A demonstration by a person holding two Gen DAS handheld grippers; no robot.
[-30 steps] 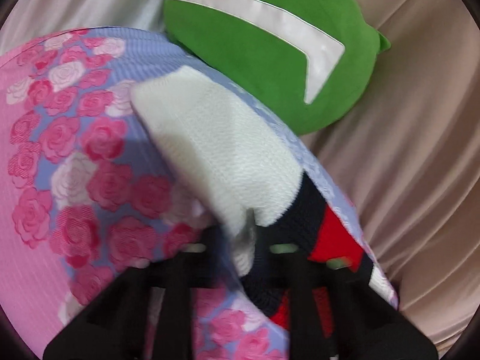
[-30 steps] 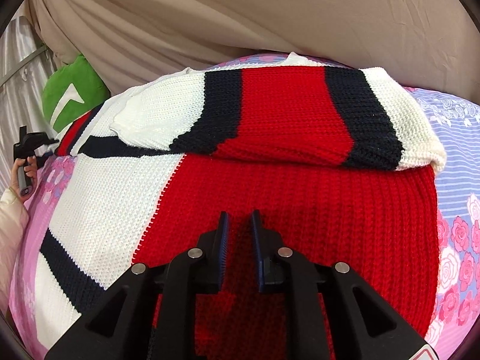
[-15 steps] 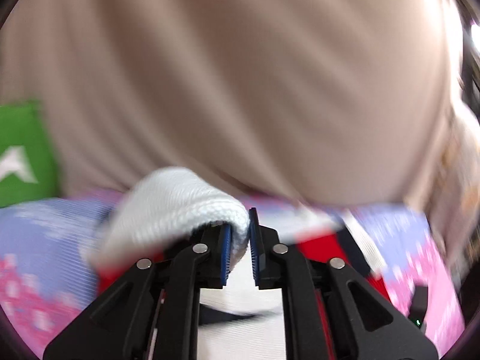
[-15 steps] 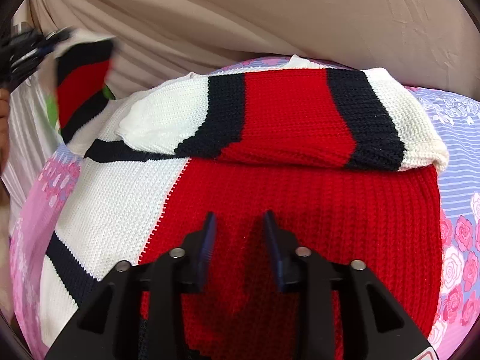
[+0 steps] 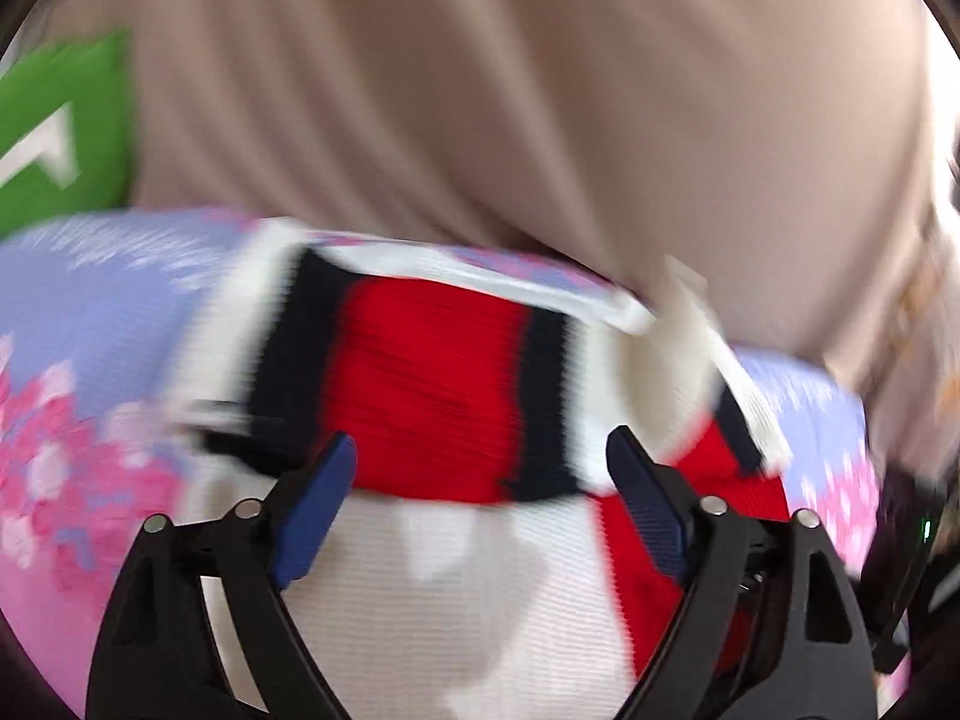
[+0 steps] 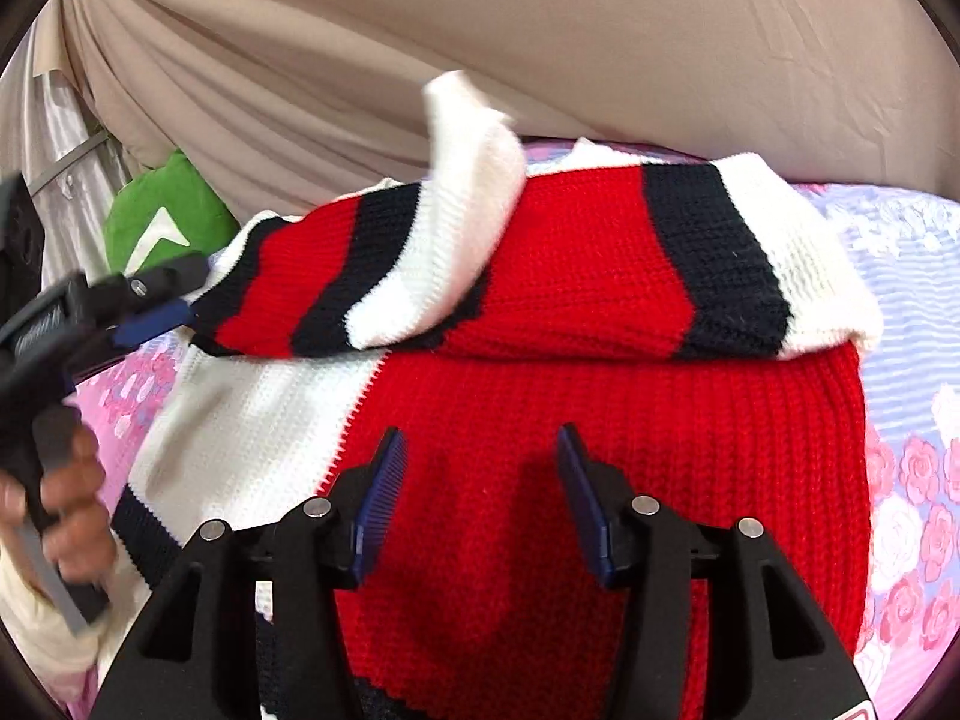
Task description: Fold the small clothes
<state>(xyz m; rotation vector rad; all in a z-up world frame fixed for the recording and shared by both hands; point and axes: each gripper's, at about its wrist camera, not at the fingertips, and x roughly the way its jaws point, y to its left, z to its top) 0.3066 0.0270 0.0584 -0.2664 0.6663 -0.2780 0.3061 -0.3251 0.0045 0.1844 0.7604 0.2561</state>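
A red, white and navy striped knit sweater (image 6: pixel 600 432) lies on a floral bedsheet (image 6: pixel 918 468). One sleeve (image 6: pixel 690 264) is folded flat across its top. The other sleeve (image 6: pixel 336 282) lands over it, its white cuff (image 6: pixel 474 138) still in the air. My left gripper (image 6: pixel 174 300) sits at the sweater's left edge, jaws opening, with nothing between its fingers. In the blurred left wrist view it (image 5: pixel 483 456) stands wide, just short of the striped sleeve (image 5: pixel 432 384). My right gripper (image 6: pixel 480 438) hovers over the red body, jaws opening, holding nothing.
A green cushion (image 6: pixel 162 228) rests at the back left against a beige draped cloth (image 6: pixel 540 30). A person's hand (image 6: pixel 66 492) grips the left gripper's handle at the left edge. The bedsheet (image 5: pixel 90 330) shows on both sides of the sweater.
My left gripper swept the white-cuffed sleeve from the left side across the sweater, then let go and opened wide. My right gripper's jaws spread apart in place.
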